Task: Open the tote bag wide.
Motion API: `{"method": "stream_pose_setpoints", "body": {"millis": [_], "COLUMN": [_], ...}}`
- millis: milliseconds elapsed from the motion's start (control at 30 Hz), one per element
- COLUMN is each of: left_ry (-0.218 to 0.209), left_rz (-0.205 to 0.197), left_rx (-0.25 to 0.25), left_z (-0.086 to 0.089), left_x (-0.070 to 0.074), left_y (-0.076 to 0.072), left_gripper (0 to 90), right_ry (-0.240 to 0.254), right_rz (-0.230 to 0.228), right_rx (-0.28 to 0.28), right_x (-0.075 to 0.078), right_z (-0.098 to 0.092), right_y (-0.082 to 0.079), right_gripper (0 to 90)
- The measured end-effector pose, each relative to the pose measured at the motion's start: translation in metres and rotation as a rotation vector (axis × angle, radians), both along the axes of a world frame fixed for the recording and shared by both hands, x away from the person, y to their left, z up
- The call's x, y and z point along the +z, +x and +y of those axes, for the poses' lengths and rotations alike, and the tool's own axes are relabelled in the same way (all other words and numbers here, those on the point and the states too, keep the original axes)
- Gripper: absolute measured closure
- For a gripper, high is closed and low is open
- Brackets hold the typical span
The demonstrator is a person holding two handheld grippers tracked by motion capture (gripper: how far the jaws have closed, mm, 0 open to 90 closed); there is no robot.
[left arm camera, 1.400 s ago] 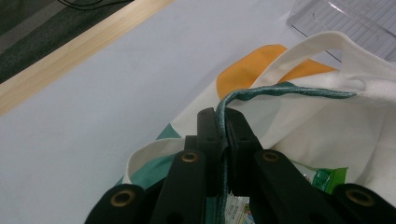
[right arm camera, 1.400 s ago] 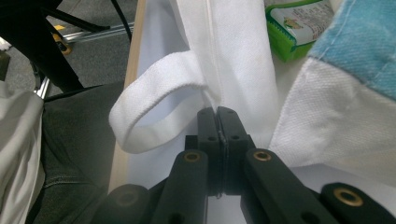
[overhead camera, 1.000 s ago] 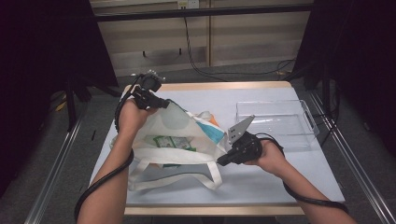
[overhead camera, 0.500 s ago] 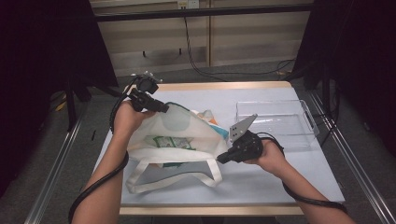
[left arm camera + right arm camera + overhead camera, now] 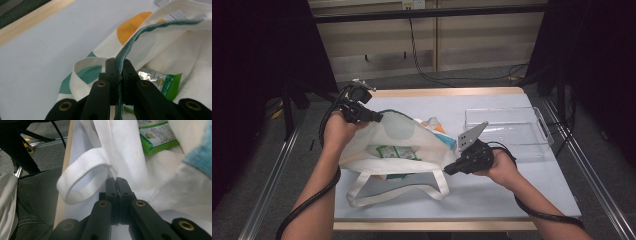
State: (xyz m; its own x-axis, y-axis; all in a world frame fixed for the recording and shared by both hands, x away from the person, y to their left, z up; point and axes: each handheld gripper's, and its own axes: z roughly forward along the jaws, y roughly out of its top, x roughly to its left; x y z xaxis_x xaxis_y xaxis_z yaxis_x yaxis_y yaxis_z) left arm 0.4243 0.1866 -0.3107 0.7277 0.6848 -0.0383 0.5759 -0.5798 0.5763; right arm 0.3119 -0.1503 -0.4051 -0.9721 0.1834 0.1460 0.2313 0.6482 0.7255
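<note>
Both tools are clamped on the tote bag [image 5: 392, 145], which lies on the bench [image 5: 512, 190] with its mouth held apart between them.

**Tool state.** The left tool [image 5: 371, 116] is clamped on the green-stitched rim [image 5: 140, 35] of the bag; its jaws have just been opening and closing again, and the rim now sits between the pads. The right tool [image 5: 451, 170] is clamped on the white fabric at the opposite edge, just beside the root of the handle loop [image 5: 80, 172].

**Location of contents.** A green snack packet [image 5: 160, 81] lies inside the bag, just ahead of the left tool and beyond the right tool's tip. A clear tray [image 5: 507, 132] stands on the bench, behind the right tool.

**Fault risks.**
- Left tool: the grip takes only the narrow rim seam. Judged from the recent re-grip, any added pull away from the right tool could slip the seam out and collapse the mouth.
- Right tool: the fabric bite is shallow. A lift could drag the whole bag across the bench rather than widen the opening.
- Contents: tilting the mouth downward could spill the packet.

**View differences.** The left tool view resolves the seam seated between the pads and an orange patch [image 5: 132, 25] on the far panel. The right tool view adds the handle loop and the bench edge [image 5: 65, 170]. The high view gives both tools, the tray and the bag's overall spread.
</note>
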Motion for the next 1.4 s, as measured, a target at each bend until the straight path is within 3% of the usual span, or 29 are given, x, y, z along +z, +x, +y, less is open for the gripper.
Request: {"method": "stream_pose_setpoints", "body": {"millis": [233, 333, 500, 533, 833, 1033, 1167, 1400], "left_ry": [-0.032, -0.013, -0.003, -0.022, -0.025, -0.022, -0.027, -0.021], "left_rz": [-0.008, -0.011, 0.005, 0.015, 0.019, 0.032, 0.027, 0.013], "left_rx": [0.042, 0.047, 0.018, 0.021, -0.011, -0.032, -0.035, -0.063], "left_z": [0.000, -0.003, -0.005, -0.005, -0.005, -0.003, -0.002, -0.002], "left_x": [0.000, -0.001, -0.002, -0.003, 0.001, 0.001, 0.003, 0.009], "left_y": [0.010, 0.013, 0.011, 0.009, -0.001, -0.007, -0.013, -0.021], "left_gripper": [86.4, 86.3, 85.4, 83.6, 67.8, 57.8, 49.9, 44.1], "right_ry": [-0.011, -0.018, 0.002, 0.004, 0.048, 0.048, 0.047, 0.059], "right_rz": [0.010, 0.014, 0.016, 0.010, -0.015, -0.039, -0.048, -0.043], "right_rx": [0.014, 0.018, -0.007, -0.017, -0.056, -0.100, -0.121, -0.157], "right_x": [-0.004, -0.005, -0.003, -0.002, 0.015, 0.026, 0.033, 0.044], "right_z": [0.000, 0.001, -0.003, -0.004, -0.008, -0.009, -0.005, 0.000], "right_y": [-0.001, -0.001, 0.001, 0.001, 0.005, 0.008, 0.011, 0.019], "right_gripper": [89.6, 89.6, 88.9, 88.6, 74.6, 64.8, 60.4, 58.9]}}
